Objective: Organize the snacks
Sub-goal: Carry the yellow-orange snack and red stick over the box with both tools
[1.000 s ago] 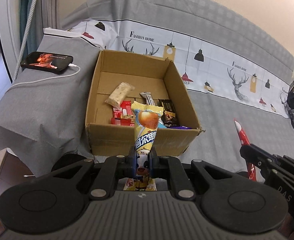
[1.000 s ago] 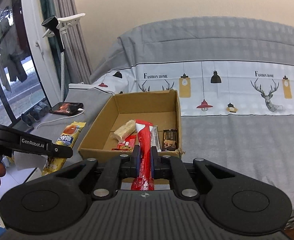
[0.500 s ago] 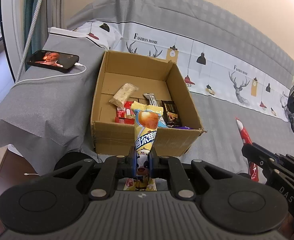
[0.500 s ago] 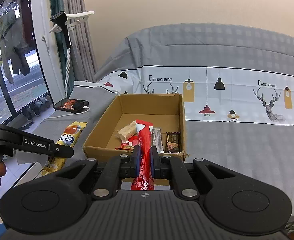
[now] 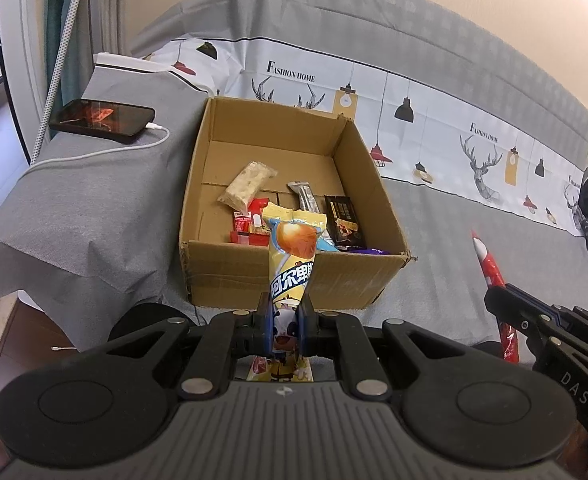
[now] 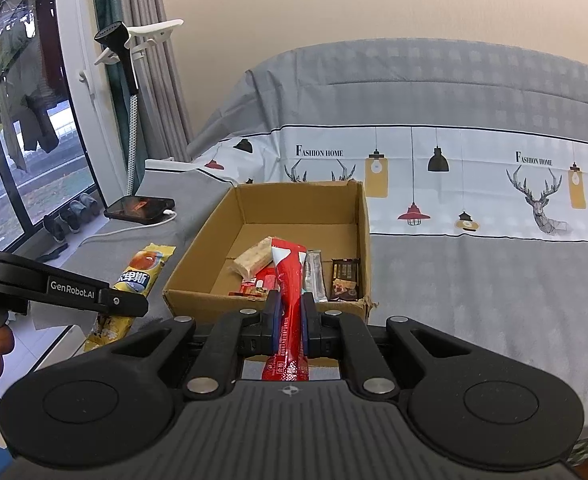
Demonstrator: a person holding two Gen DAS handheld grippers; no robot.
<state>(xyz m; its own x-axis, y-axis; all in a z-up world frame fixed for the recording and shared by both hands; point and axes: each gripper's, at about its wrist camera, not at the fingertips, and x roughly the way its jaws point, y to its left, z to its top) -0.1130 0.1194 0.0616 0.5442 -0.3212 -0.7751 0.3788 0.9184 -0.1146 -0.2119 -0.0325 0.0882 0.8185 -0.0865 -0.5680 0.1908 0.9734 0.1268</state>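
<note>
Left wrist: fingers (image 5: 264,320) pinch yellow packet (image 5: 292,256) (right's (image 6: 275,320) pinch red stick (image 6: 290,280)).

the lower end of the yellow lollipop-print snack packet (image 5: 292,276) is hidden behind the black left gripper (image 5: 286,322). a purple wrapper (image 5: 368,251) barely clears the open brown cardboard box (image 5: 230,276) rim; its type is unreadable.
</note>
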